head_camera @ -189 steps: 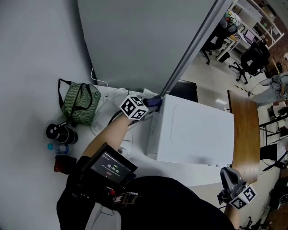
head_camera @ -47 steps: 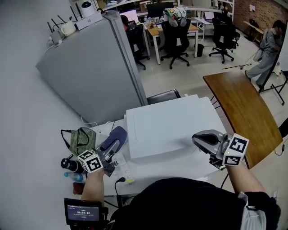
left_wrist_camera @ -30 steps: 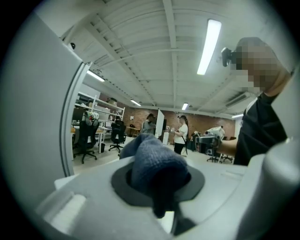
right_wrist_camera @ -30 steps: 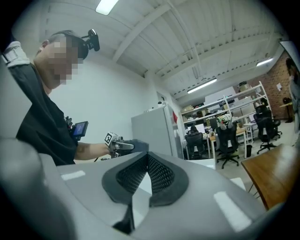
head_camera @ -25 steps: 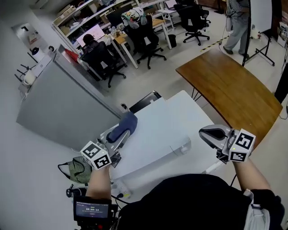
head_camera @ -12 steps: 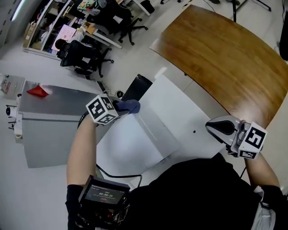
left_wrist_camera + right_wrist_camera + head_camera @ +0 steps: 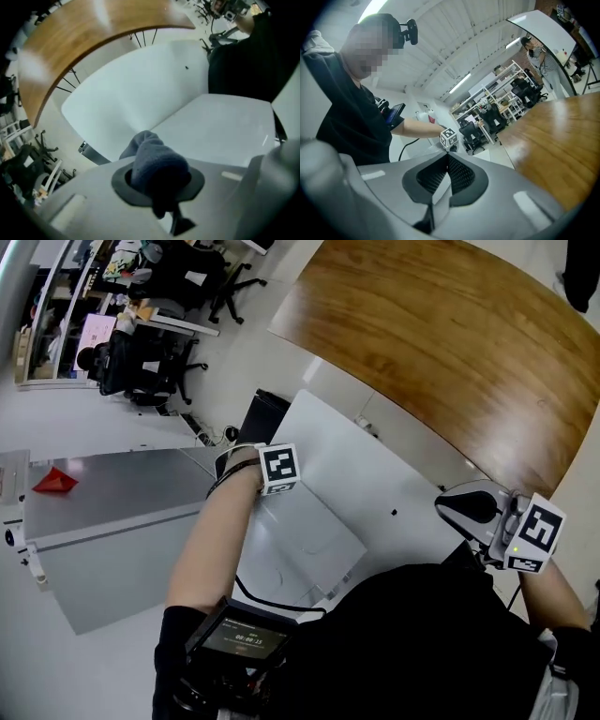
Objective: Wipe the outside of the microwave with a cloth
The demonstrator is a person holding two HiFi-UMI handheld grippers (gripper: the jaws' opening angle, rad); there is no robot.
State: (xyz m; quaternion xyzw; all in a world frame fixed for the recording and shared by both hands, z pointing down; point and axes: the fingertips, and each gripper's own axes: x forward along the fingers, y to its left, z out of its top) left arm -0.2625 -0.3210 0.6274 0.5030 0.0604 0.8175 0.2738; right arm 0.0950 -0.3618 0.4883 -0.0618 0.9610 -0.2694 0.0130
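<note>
The white microwave (image 7: 302, 532) stands on a white table (image 7: 380, 465). My left gripper (image 7: 269, 468) reaches over the microwave's far top edge; in the head view its marker cube and the arm hide its jaws. In the left gripper view the left gripper (image 7: 157, 182) is shut on a bunched blue cloth (image 7: 155, 161), just above the microwave's white top (image 7: 225, 126). I cannot tell whether the cloth touches the top. My right gripper (image 7: 446, 507) hangs off the table's near right side, away from the microwave. In its own view the right gripper (image 7: 446, 161) is shut with nothing in it.
A curved wooden table (image 7: 450, 343) lies beyond the white table, also seen in the left gripper view (image 7: 70, 37). A grey cabinet (image 7: 112, 521) stands to the left of the microwave. Office chairs (image 7: 150, 371) and desks are farther off. A black cable (image 7: 272, 601) trails by the microwave.
My left gripper has carried the cloth from the microwave's left side up over its top to the far edge. The head view has swung round. The right gripper has kept its place.
</note>
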